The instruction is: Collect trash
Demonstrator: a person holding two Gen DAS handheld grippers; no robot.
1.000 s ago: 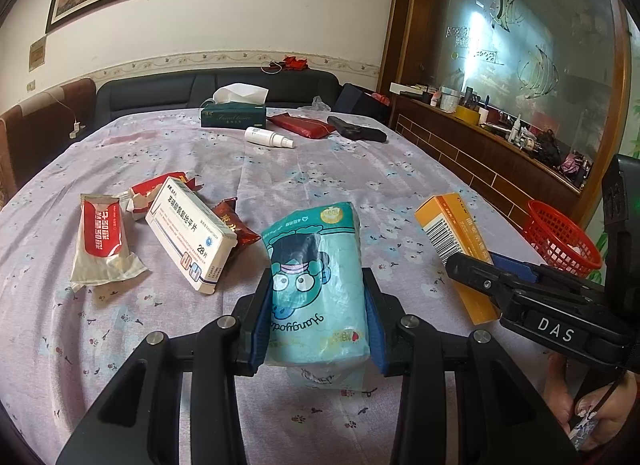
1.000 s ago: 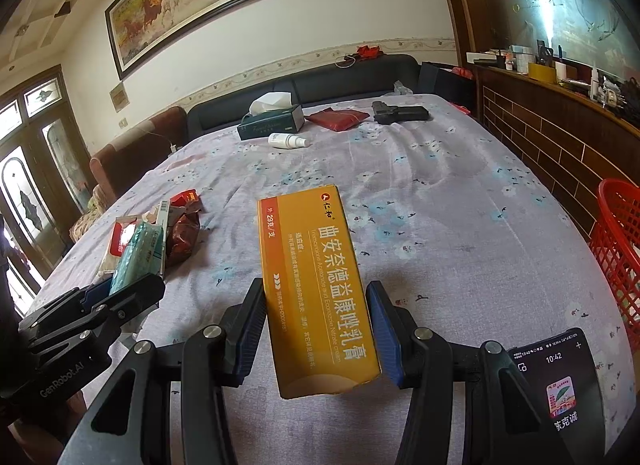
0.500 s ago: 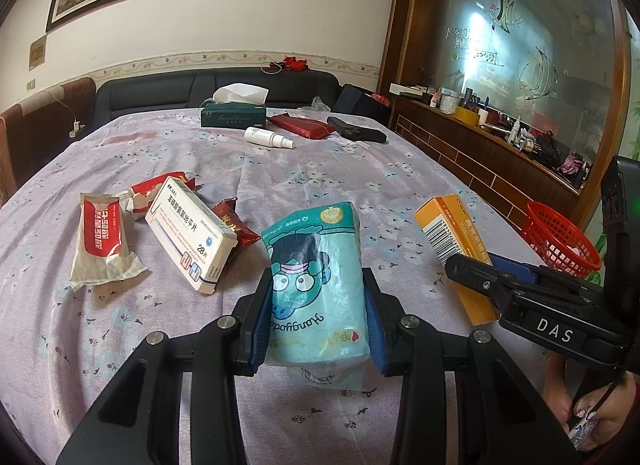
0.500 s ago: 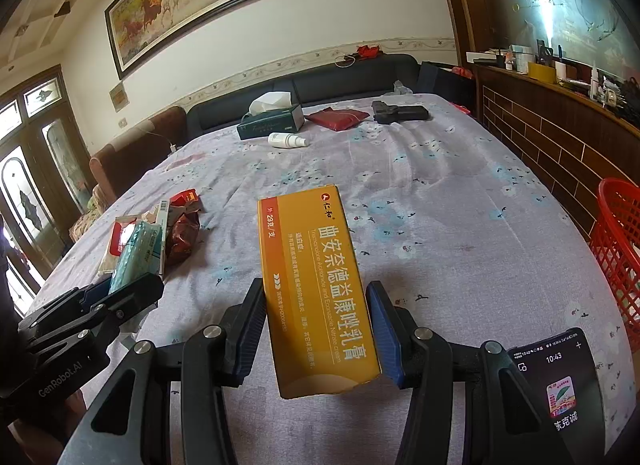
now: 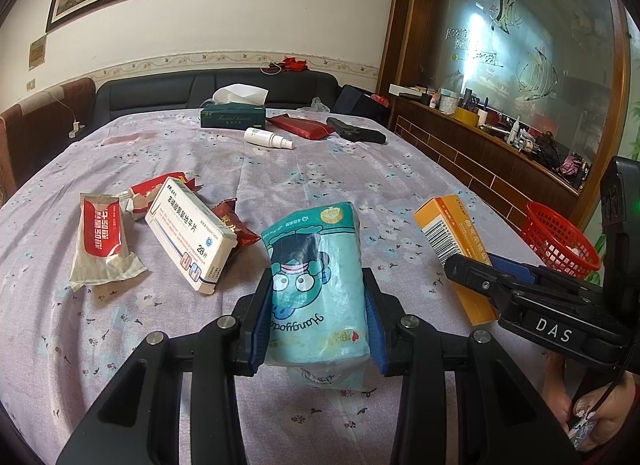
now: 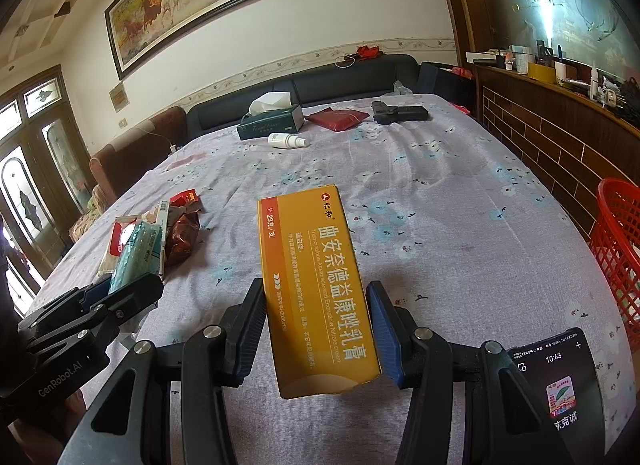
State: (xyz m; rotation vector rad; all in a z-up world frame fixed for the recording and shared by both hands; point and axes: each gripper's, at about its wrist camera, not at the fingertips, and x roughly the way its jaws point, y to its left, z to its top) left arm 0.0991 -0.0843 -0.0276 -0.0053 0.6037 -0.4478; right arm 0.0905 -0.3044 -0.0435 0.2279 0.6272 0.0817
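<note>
My left gripper (image 5: 316, 321) is shut on a teal tissue pack (image 5: 314, 277) with a cartoon face, held just above the flowered tablecloth (image 5: 360, 177). My right gripper (image 6: 316, 329) is shut on a long orange medicine box (image 6: 316, 285), its blue pads pressing both long sides. The left wrist view shows that orange box (image 5: 444, 225) off to the right, with a red mesh basket (image 5: 560, 241) beyond it. Left on the cloth lie a white pill box (image 5: 190, 233), a red-and-white sachet (image 5: 102, 237) and dark red wrappers (image 5: 236, 225).
At the far end of the table are a green tissue box (image 5: 234, 117), a white spray bottle (image 5: 268, 139), a red pouch (image 5: 300, 125) and a black object (image 5: 356, 131). A phone (image 6: 560, 385) is mounted by the right gripper. A brick-faced ledge (image 6: 560, 137) runs along the right.
</note>
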